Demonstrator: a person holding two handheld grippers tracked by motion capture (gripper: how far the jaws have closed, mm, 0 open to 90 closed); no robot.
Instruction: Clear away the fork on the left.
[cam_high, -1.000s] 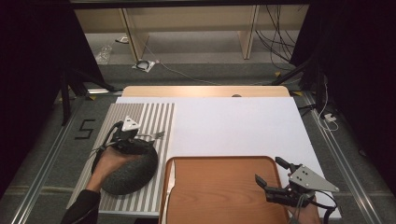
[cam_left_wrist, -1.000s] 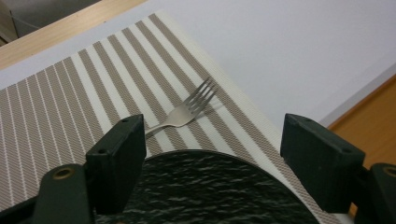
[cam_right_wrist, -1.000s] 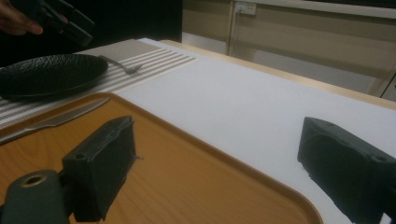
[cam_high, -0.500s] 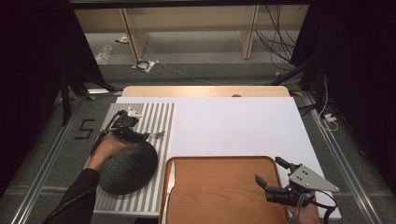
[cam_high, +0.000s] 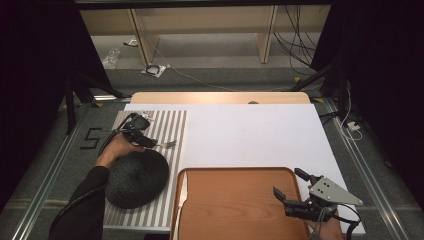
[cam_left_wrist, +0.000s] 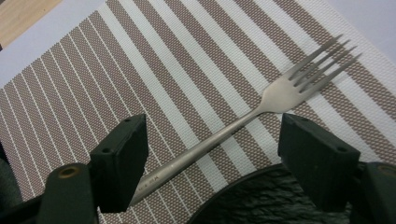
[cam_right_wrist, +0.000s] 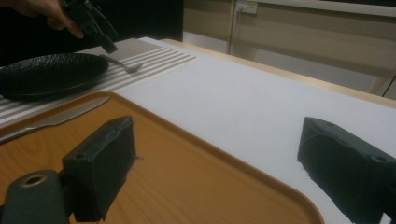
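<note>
Left gripper (cam_left_wrist: 210, 154) jaws gape astride the fork (cam_left_wrist: 243, 123) handle; lower squarely, then close. Right gripper (cam_high: 295, 192) idles agape.

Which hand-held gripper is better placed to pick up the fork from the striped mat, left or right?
Left. The left hand-held gripper hovers open with the fork between its jaws. The right hand-held gripper is far away, over the wooden tray.
</note>
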